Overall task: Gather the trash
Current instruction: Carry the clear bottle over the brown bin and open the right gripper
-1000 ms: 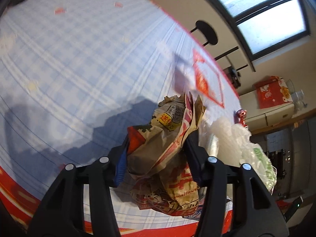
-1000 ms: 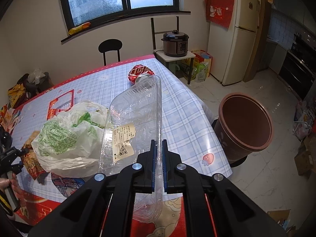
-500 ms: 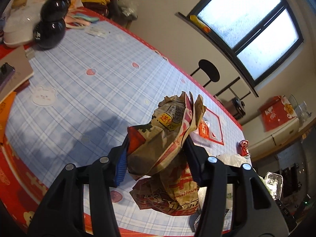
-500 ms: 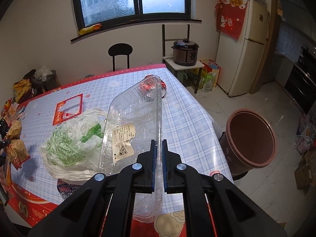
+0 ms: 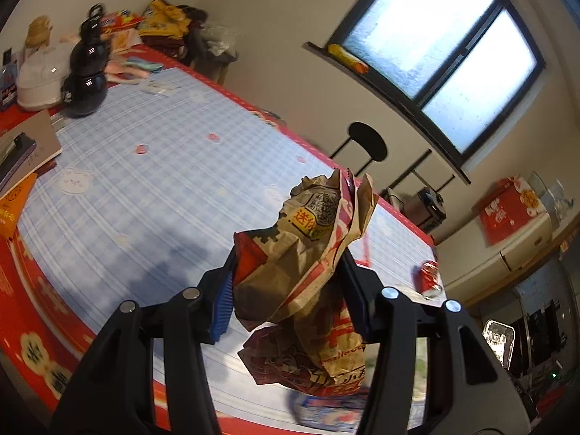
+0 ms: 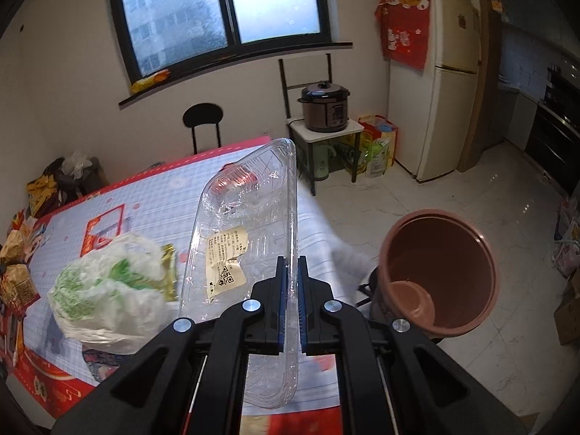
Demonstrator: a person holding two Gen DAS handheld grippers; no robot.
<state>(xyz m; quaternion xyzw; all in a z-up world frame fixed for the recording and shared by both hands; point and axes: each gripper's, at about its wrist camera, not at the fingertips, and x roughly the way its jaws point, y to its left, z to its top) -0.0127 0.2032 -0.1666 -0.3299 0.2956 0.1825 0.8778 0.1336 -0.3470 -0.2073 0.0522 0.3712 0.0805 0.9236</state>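
The table [image 6: 159, 203], under a blue checked cloth with a red border, fills the space ahead of both pairs of jaws. To the right of the right jaws and lower, on the tiled floor just off the table's corner, stands a brown round bin [image 6: 440, 272], its mouth open and nothing between it and the jaws.

The right gripper [image 6: 292, 282] is clamped tight on the edge of a clear plastic clamshell container [image 6: 246, 224]. The container stands on edge, rising ahead of the jaws and hanging below them, with a torn cream label bearing a QR code on its wall. Left of these jaws, on the cloth, lies a white plastic bag [image 6: 105, 290] with green print, puffed and crumpled.

The left gripper [image 5: 290, 282] squeezes a crumpled brown paper food bag [image 5: 308, 253] with red print and a yellow sticker; its jaws stand partly apart, pads pressed into the paper. The bag sticks up beyond the fingertips and sags below them, clear of the cloth.

Only the left wrist view shows the black gourd-shaped bottle [image 5: 87, 79] far ahead and left of those jaws, and a crushed red can [image 5: 427, 275] to their right. Only the right wrist view shows the bin, a fridge [image 6: 431, 87] and a pressure cooker [image 6: 324, 107].
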